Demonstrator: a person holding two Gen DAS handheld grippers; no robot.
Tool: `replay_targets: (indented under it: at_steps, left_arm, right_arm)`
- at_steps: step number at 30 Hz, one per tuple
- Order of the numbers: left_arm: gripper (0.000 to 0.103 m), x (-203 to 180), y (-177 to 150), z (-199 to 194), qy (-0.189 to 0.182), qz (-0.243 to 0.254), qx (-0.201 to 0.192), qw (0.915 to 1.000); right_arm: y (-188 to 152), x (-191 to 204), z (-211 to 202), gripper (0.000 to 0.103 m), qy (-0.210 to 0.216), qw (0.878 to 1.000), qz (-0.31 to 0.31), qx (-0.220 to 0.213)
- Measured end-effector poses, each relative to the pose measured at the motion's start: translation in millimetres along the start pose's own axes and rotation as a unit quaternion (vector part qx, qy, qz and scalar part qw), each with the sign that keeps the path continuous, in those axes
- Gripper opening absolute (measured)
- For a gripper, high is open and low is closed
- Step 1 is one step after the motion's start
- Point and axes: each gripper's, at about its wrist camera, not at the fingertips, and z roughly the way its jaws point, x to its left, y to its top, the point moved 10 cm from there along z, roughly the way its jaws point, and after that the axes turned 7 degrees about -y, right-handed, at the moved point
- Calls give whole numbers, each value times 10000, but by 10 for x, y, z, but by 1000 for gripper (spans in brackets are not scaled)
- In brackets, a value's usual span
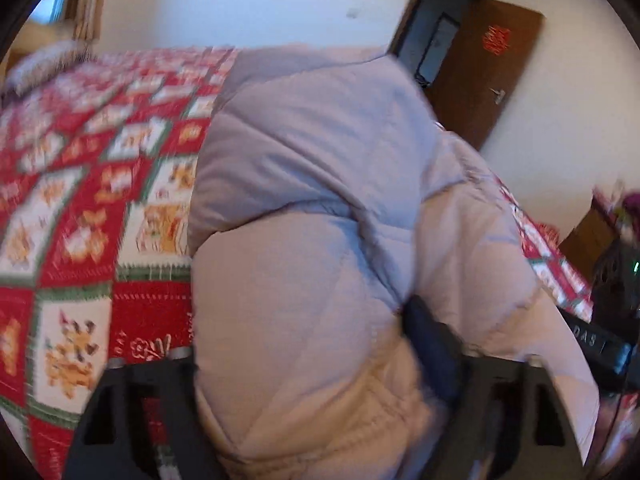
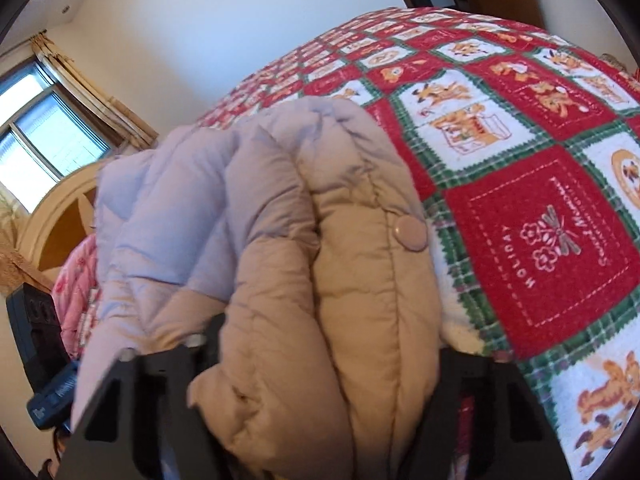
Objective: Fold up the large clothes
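A pale beige quilted puffer jacket (image 1: 312, 184) lies bunched on a bed with a red, white and green patchwork blanket (image 1: 92, 184). My left gripper (image 1: 320, 364) is shut on the jacket, with padded fabric bulging between its black fingers (image 1: 436, 344). In the right wrist view the jacket (image 2: 280, 216) is folded in thick rolls, with a round snap button (image 2: 409, 233) on its edge. My right gripper (image 2: 320, 364) is shut on the jacket's near fold. The other gripper's body (image 2: 48, 396) shows at the lower left of that view.
The blanket (image 2: 540, 184) covers the whole bed. A brown door (image 1: 492, 76) stands open at the back right. A wooden headboard (image 2: 60, 224), a pink pillow (image 2: 76, 292) and a curtained window (image 2: 44, 136) are at the left. White walls surround the bed.
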Motion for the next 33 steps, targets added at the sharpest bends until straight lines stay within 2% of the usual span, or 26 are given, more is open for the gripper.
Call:
replay_targets:
  at_steps: [1,2,4,10,16,21,26,33]
  left_arm:
    - [52,-42,8,-62,75,127,-69,9999]
    - [48,-93,28,-141,143,279,-134,9994]
    - [40,-211,58,-337,176,481,-213,9985]
    - [39,-339,244,-1000,287,792,-565,9948]
    - [39,-145,374,-1698,553,884,-971,9898]
    - [39,306,407,-2060,865,738,-1134,9870]
    - [39,761,364,-2372,1196,504,-1239,9838]
    - [39,1252,276,-2645,1479,172,-1316,9801]
  right_arm:
    - [-12,44,-37,41,85,9999,-9,-70]
    - [-30,94,-87,35,105,9998,-39,-159]
    - [-41,163,-204,31,198,9993,13,-319]
    - [-98,496,-655,27,569,9957,-168,-713]
    - [-170,1110,-1004,27,1026,9884,-493,-1006]
    - [-263,1694,-961,26,1374,9826,-827,-936]
    - [-375,2282,-751,26,1703,9763,-1122,-724]
    - [-517,2825,-546,26,1939,9682,-1507,-479]
